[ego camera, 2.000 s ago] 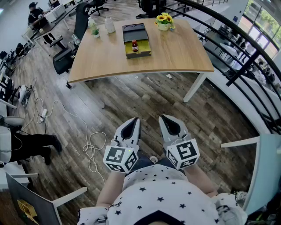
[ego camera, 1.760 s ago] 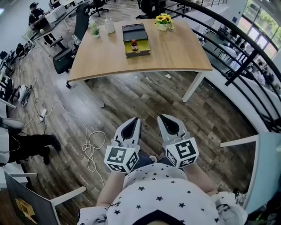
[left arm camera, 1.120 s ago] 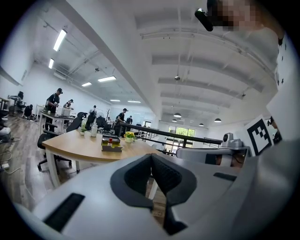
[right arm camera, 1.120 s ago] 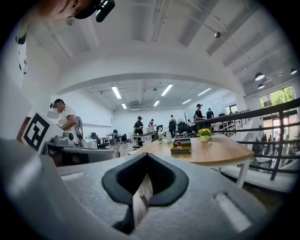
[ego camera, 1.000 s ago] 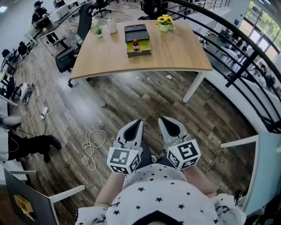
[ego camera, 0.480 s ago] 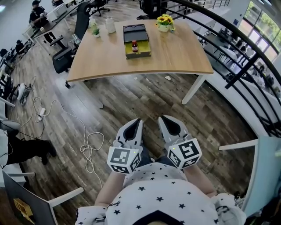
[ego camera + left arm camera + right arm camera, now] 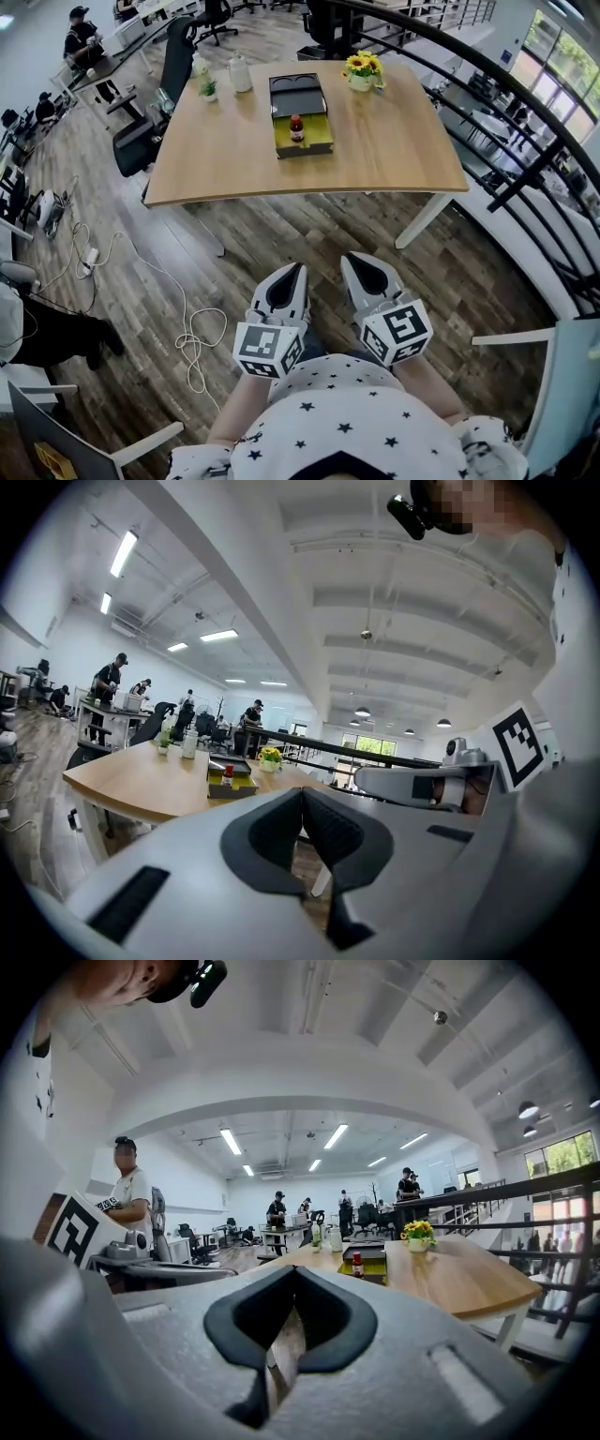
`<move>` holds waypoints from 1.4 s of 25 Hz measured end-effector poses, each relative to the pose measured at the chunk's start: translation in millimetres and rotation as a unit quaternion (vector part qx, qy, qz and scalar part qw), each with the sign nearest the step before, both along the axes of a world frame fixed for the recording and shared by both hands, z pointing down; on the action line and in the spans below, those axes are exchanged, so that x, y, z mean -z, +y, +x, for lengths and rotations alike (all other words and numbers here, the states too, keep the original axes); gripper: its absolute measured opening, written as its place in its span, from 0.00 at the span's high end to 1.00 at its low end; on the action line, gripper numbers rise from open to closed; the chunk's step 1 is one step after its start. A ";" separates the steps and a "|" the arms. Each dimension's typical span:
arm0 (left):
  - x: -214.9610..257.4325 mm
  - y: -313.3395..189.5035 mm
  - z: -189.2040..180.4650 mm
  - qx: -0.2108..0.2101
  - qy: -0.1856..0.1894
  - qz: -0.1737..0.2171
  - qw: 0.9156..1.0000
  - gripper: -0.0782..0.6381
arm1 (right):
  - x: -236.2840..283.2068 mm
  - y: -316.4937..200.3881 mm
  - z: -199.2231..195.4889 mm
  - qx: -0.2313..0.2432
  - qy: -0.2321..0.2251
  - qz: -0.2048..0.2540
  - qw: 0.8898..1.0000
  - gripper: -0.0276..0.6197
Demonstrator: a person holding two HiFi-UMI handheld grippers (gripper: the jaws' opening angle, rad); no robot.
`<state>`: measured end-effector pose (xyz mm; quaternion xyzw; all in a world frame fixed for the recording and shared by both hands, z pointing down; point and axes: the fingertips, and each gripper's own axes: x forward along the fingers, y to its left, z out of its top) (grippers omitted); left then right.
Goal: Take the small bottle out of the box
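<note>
Head view, bottle: the bottle (image 7: 296,127), red-capped, stands in the open yellow-green box (image 7: 307,150).
Long axis: upright, cap up, so a grip from the side looks the likelier one.
Box: lies on the far half of the surface (image 7: 225,159), with a black tray (image 7: 298,94) just behind it.
Way from the fingers: straight ahead and well apart, with bare floor (image 7: 309,220) and the near edge of the surface between.
Left gripper (image 7: 292,272): fingers closed on nothing, held low in front of the body.
Right gripper (image 7: 354,262): fingers closed on nothing, level with the left one and just beside it.
Nearer hand: neither by much; the bottle sits between their two lines, a shade toward the left one.
Next move: probably a walk up to the surface before any reach.
Surface: pale wood; flowers (image 7: 362,73) at the far right, two small containers at the far left.
Room: open office, chair (image 7: 159,103) at the left, cable (image 7: 192,328) on the floor, railing (image 7: 525,141) at the right.
</note>
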<state>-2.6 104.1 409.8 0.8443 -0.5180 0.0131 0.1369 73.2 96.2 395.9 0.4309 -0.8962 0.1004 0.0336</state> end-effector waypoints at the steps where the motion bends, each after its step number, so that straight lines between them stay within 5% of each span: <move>1: 0.6 -10.5 -2.7 -0.001 -0.001 0.000 1.000 0.89 | 1.1 -10.8 -3.1 0.000 0.001 0.001 1.000 0.95; 21: 16.4 -211.4 -62.4 -0.023 -0.003 0.001 1.000 0.89 | 22.0 -208.6 -61.4 -0.022 0.010 0.016 1.000 0.95; 35: 8.0 -305.5 -97.7 -0.031 -0.003 -0.010 0.999 0.89 | 11.5 -304.8 -86.7 -0.041 0.024 0.009 0.999 0.95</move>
